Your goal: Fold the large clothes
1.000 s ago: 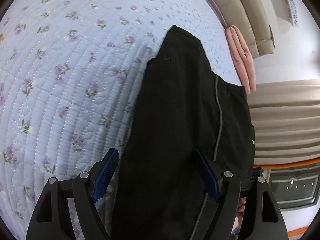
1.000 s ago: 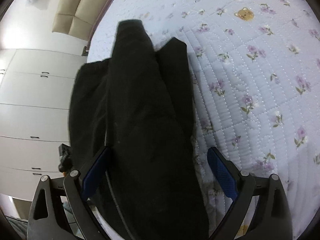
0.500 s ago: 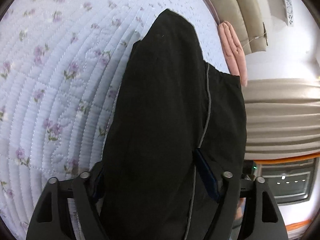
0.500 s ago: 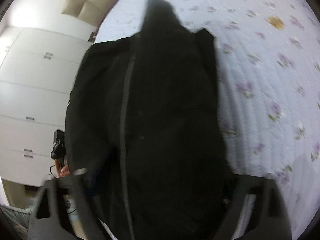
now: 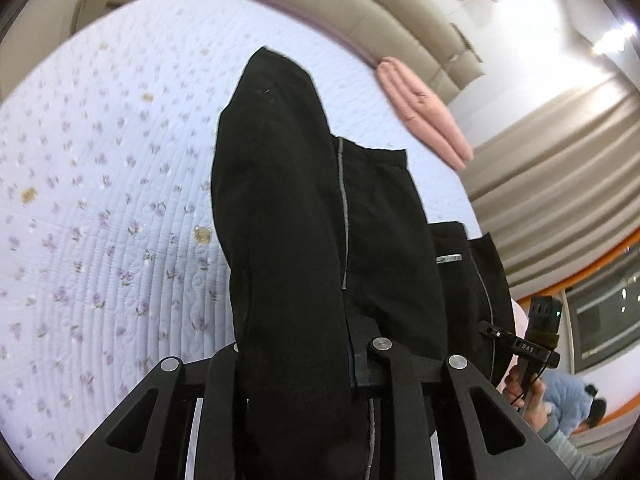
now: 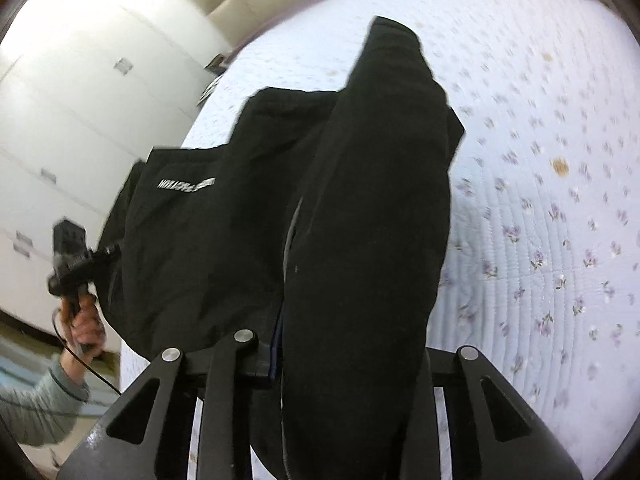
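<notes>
Black trousers [image 5: 288, 216] with a thin grey side stripe lie lengthwise on the quilted floral bedspread [image 5: 100, 200], legs pointing away. My left gripper [image 5: 304, 364] is shut on one near end of the trousers and lifts it; the cloth hides the fingertips. In the right wrist view the same trousers [image 6: 360, 220] show a silver logo on the waist part at the left. My right gripper [image 6: 344, 356] is shut on the near end too, cloth draped over its jaws.
A pink folded blanket [image 5: 424, 116] lies at the bed's far edge by the beige headboard [image 5: 360, 4]. Curtains and a window are at the right. White wardrobes [image 6: 60, 128] stand at the left. The other hand-held gripper shows in each view [image 6: 72, 268].
Both grippers went from open around the trousers' near end to shut on it, then rose and tilted up, lifting the cloth so more of the room shows.
</notes>
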Motion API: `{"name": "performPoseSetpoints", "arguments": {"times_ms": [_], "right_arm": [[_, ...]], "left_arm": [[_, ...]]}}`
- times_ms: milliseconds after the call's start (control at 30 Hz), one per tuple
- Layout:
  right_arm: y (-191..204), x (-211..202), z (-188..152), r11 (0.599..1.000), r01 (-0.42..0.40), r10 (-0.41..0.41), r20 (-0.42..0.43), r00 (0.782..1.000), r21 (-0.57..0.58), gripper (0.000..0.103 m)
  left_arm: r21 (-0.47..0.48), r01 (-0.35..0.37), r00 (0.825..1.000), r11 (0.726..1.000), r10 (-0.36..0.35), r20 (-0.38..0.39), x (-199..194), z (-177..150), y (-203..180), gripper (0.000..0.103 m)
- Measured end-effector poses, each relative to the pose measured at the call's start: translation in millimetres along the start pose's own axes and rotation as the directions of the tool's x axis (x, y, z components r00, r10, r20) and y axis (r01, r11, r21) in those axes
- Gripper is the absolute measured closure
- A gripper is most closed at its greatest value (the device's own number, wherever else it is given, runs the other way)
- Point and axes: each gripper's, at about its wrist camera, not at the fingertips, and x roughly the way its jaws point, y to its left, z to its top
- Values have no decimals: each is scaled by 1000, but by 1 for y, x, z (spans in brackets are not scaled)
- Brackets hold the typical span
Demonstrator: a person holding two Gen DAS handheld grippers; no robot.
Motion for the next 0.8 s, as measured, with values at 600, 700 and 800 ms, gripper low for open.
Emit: {"name": "performPoseSetpoints", "arguments": {"times_ms": [600,700,800], "right_arm": [[145,-47,-135,990,52,-69,-127,989,-134,72],[141,-30,-165,990,55,-77,-170,982,-132,72],[125,-10,-194,985,95,-119,-174,977,-143,72]], "left_arm": [[-32,-84,996,996,83,-44,-161,-164,25,80],[-84,-133,988,988,126,-86,-151,-199,52,79],[-156,-177,983,972,166,-83,-141,-231,89,78]]}}
